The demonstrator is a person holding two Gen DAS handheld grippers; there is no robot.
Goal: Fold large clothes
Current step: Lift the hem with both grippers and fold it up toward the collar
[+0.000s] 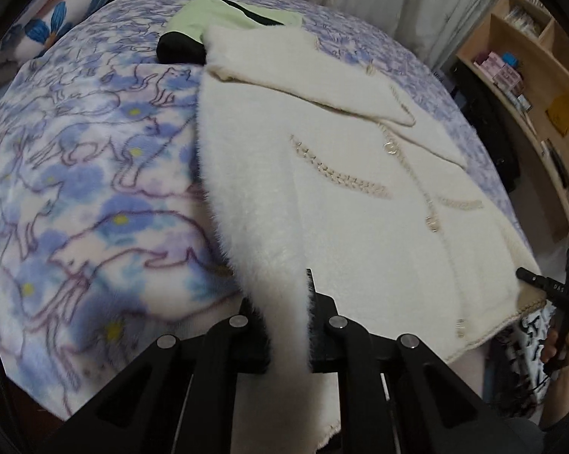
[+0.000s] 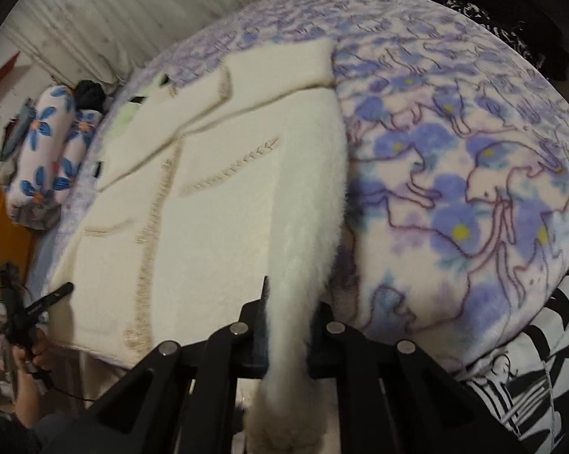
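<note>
My left fingers (image 1: 288,325) are clamped tight on the fluffy cream-white cardigan (image 1: 322,189), at its six o'clock hem. My right fingers (image 2: 288,325) pinch its other hem corner. It lies spread on the blue-and-purple cat-print fleece blanket (image 1: 76,189) covering the bed.

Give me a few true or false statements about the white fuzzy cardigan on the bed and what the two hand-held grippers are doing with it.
1. The left hand-held gripper is shut on the cardigan. True.
2. The right hand-held gripper is open and holds nothing. False: it is shut on the cardigan's fuzzy edge.
3. The cardigan lies on a plain grey sheet. False: it lies on a blanket printed with blue flowers and cat outlines.
4. A green garment lies past the cardigan's far end. True.
5. The cardigan is already folded into a small square. False: its body is spread out, with only a sleeve laid over it.
</note>
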